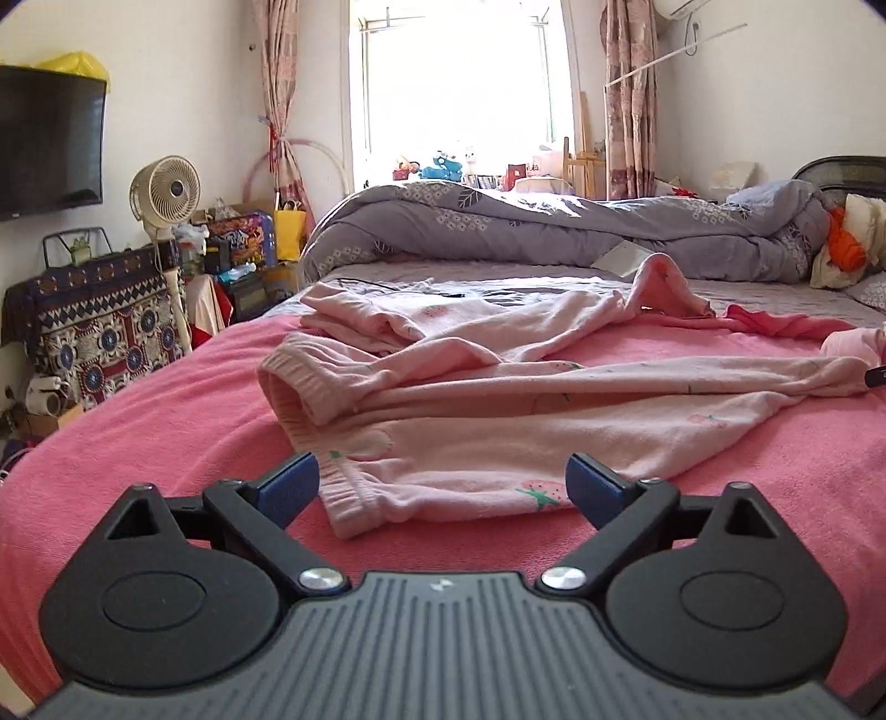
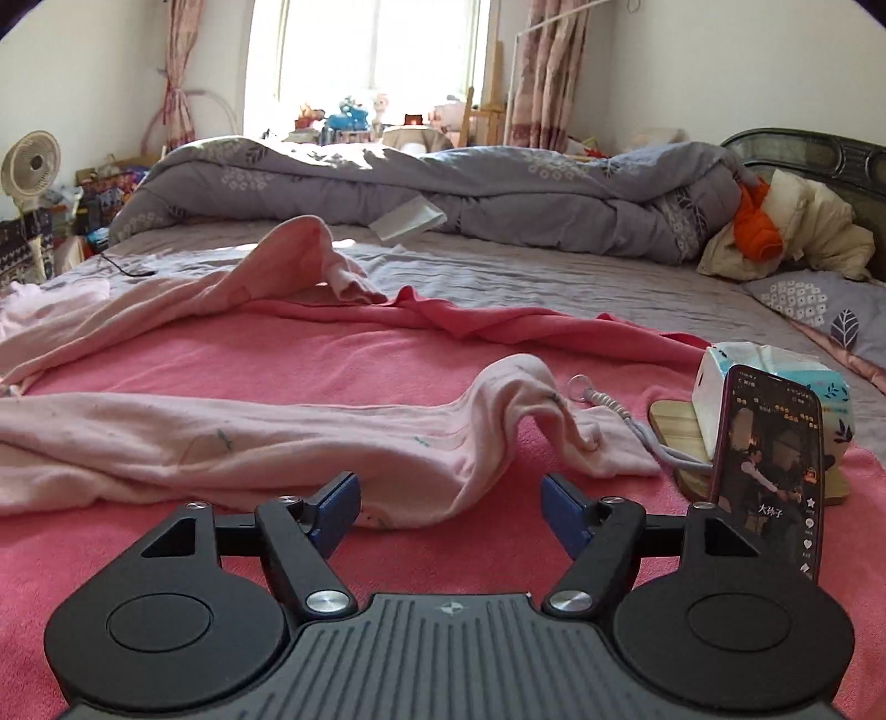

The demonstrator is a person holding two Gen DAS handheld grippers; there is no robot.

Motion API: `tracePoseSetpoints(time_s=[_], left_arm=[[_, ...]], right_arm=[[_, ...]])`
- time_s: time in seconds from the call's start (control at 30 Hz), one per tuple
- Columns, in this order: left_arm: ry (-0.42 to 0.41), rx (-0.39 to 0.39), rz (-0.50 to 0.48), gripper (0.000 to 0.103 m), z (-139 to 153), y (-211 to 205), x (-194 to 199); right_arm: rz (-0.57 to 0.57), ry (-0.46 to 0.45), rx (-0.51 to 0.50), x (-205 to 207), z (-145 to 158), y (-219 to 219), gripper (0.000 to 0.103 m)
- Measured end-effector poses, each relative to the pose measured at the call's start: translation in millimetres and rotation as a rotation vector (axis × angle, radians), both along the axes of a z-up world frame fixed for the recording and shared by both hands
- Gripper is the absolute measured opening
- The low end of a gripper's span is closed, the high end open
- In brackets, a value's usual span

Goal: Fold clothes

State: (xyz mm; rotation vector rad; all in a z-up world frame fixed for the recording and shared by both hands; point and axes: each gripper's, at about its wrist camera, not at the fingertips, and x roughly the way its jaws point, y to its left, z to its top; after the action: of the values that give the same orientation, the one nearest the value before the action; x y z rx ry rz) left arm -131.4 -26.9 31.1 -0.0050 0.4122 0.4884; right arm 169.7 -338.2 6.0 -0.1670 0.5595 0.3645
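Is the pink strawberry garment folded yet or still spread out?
Still spread out. The pink strawberry garment lies rumpled across the pink blanket, its long leg or sleeve stretched sideways with the end bunched up.

right gripper [image 2: 448, 507] jaws apart | pink garment [image 2: 249, 443] ahead (probably untouched)

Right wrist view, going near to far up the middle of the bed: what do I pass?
Right claw, open → pink garment leg → pink blanket → grey sheet → rolled grey quilt → windowsill toys → window.
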Motion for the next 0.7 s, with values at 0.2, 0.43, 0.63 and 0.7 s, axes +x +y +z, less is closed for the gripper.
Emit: tracePoseSetpoints(time_s=[0.2,0.43,0.63,0.7], left_arm=[[0.260,0.358,-0.091,0.099,-22,-16,29],[0.295,0.490,-0.211,0.094,-35,-12,69],[0.312,0.476,-0.175,0.007,-38,-17,85],[0.224,0.391,-0.157,0.007,-16,-12,74]], right_arm=[[0.006,0.022,0.000,-8,-28,22,0.083],[-0.005,0.027,0.040,-5,-32,16,0.085],[-0.009,0.008,0.031,-12,-34,16,0.085],[-0.008,0.011,0.037,-11,-34,15,0.085]])
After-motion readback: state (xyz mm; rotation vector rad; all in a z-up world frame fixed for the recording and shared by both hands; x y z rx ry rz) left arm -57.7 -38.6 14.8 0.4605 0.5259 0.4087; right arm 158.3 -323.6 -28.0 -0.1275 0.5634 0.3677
